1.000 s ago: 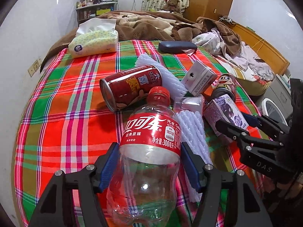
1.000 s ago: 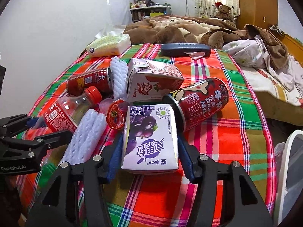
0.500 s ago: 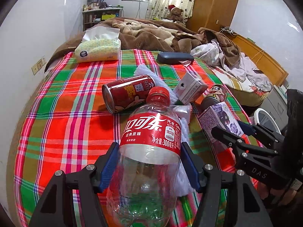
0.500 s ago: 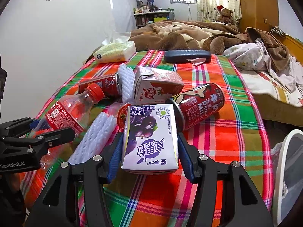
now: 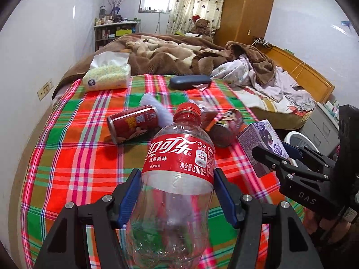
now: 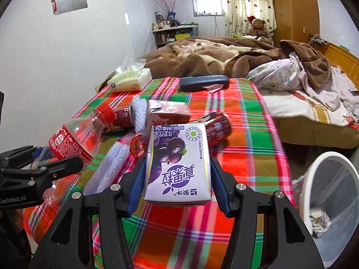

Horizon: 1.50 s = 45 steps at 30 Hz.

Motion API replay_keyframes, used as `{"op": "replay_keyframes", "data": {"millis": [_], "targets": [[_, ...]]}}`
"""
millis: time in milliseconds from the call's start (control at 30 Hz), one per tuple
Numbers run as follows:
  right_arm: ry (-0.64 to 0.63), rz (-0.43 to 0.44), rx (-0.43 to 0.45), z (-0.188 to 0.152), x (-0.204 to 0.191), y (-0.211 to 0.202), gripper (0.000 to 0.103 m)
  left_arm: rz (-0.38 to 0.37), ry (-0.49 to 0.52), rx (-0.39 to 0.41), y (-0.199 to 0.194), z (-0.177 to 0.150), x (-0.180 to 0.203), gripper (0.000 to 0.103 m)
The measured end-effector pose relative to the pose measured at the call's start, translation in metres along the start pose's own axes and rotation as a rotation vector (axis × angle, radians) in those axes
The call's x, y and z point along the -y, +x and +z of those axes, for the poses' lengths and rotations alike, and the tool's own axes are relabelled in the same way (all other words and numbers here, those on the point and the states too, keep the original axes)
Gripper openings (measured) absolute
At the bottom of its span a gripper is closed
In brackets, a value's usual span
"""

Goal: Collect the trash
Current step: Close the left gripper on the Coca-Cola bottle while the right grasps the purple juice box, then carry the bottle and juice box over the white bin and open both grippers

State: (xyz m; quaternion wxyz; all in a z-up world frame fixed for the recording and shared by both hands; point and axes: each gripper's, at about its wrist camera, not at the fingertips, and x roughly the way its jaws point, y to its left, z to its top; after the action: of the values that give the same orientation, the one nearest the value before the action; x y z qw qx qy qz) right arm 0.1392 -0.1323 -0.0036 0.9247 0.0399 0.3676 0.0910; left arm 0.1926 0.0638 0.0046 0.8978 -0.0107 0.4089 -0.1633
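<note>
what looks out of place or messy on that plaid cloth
Trash lies toppled on the plaid cloth: a red can and a second can on their sides, a dented, opened carton and white foam netting. The clear cola bottle and purple carton are already gripped.

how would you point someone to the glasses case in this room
Find the plaid cloth spread at the foot of the bed. At its far edge, against the brown blanket, lies the glasses case. It is long, dark blue and plain, unlike the pale tissue pack nearby.
</note>
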Motion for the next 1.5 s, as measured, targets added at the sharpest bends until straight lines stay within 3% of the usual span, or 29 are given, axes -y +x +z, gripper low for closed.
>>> {"op": "replay_keyframes", "data": {"millis": [700,1200,1500], "targets": [[0.089,-0.132,0.085,-0.016,0.087,-0.056,0.056,-0.103,0.118,0.048,-0.003,0.004,0.121,0.065],[0.166,-0.268,0.088,-0.035,0.156,-0.080,0.056,-0.226,0.225,0.017,0.028,0.003,0.221,0.065],[0.215,-0.339,0.056,-0.048,0.196,-0.085,0.057,-0.298,0.281,-0.042,0.057,-0.002,0.276,0.065]]}}
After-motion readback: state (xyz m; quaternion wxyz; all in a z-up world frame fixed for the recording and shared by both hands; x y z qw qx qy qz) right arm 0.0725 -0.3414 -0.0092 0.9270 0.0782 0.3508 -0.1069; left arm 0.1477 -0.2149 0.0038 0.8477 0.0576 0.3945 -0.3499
